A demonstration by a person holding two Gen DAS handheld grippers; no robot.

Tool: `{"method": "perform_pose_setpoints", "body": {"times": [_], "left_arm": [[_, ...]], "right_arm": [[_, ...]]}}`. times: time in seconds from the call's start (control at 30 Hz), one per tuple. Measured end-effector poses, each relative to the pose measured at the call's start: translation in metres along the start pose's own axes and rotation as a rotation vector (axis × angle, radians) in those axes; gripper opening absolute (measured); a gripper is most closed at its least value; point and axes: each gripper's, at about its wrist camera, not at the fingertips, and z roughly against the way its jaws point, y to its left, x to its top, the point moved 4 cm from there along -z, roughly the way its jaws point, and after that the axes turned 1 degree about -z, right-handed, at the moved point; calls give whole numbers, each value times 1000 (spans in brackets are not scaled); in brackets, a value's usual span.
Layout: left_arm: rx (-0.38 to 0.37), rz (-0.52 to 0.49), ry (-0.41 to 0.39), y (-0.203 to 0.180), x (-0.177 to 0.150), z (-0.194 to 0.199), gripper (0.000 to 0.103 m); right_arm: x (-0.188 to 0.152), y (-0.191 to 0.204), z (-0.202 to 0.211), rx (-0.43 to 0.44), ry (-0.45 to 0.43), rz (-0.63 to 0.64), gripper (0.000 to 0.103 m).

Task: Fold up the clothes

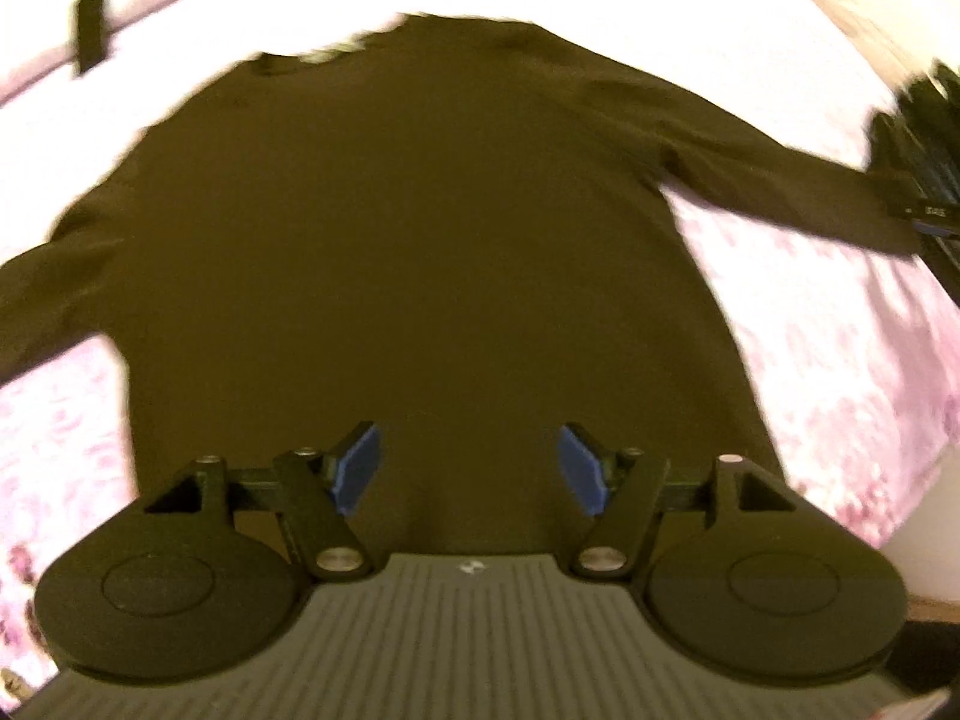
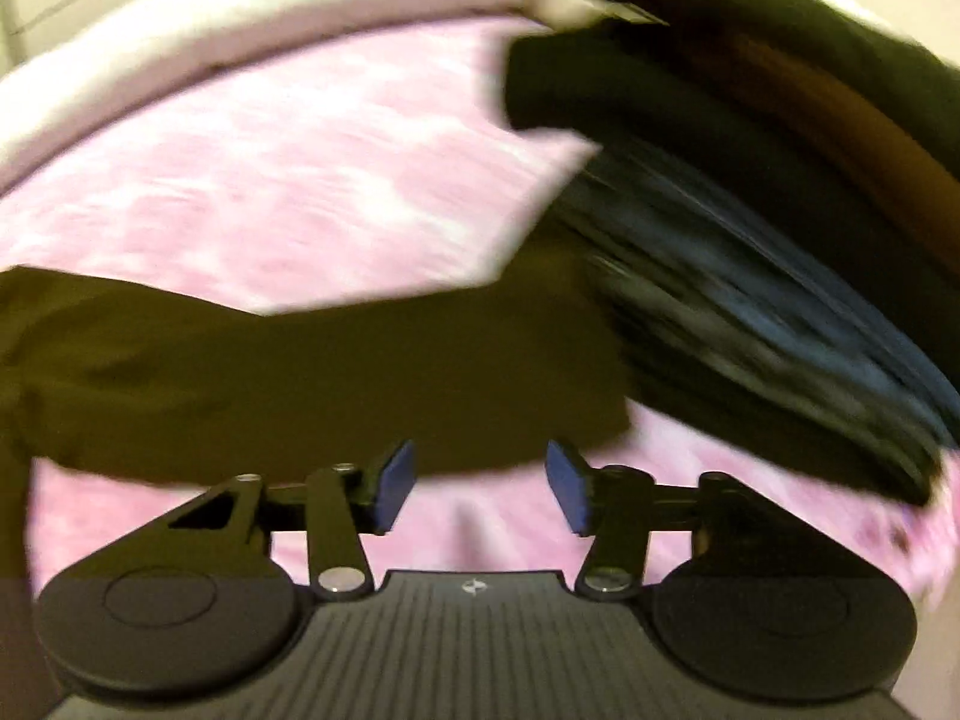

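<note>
lying flat: 1 olive shirt point(image 1: 408, 228), 2 sleeves out, pink sheet point(image 1: 840, 372).

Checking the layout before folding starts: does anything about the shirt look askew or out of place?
Mostly fine: the dark long-sleeved shirt lies flat on the pink floral bedspread. One oddity: its outstretched sleeve runs up against a pile of dark clothes at the bed's edge.

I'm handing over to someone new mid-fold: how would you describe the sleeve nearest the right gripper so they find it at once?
Start from the pink patterned bedspread. A dark olive long-sleeved top lies spread flat on it. Its sleeve stretches out sideways to a stack of dark folded clothes; unlike that stack, it is a single flat olive band.
</note>
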Motion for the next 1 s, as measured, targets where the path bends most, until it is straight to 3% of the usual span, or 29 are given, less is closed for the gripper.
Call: {"method": "perform_pose_setpoints", "body": {"times": [0.13, 0.23, 0.3, 0.5, 0.63, 0.73, 0.83, 0.97, 1.0], "left_arm": [[76, 61, -43, 59, -15, 19, 72], [133, 110, -65, 121, -34, 32, 74], [168, 133, -84, 170, -49, 41, 80], [249, 164, -126, 349, -88, 35, 81], [304, 131, -124, 468, -94, 11, 81], [283, 233, -116, 554, -97, -6, 80], [242, 381, -153, 622, -99, -14, 80], [132, 546, -177, 668, -103, -31, 74], [100, 580, -173, 674, -105, -37, 63]], "right_arm": [[26, 53, 11, 86, -41, 81, 54], [44, 96, 23, 134, -73, 135, 60], [49, 127, 35, 148, -91, 164, 61], [35, 230, 83, 151, -125, 237, 69], [-11, 299, 123, 99, -106, 279, 73], [-55, 368, 135, 95, -34, 342, 73], [-91, 450, 146, 153, 27, 446, 73], [-110, 545, 167, 264, -28, 612, 76], [-113, 564, 172, 284, -49, 648, 77]]}}
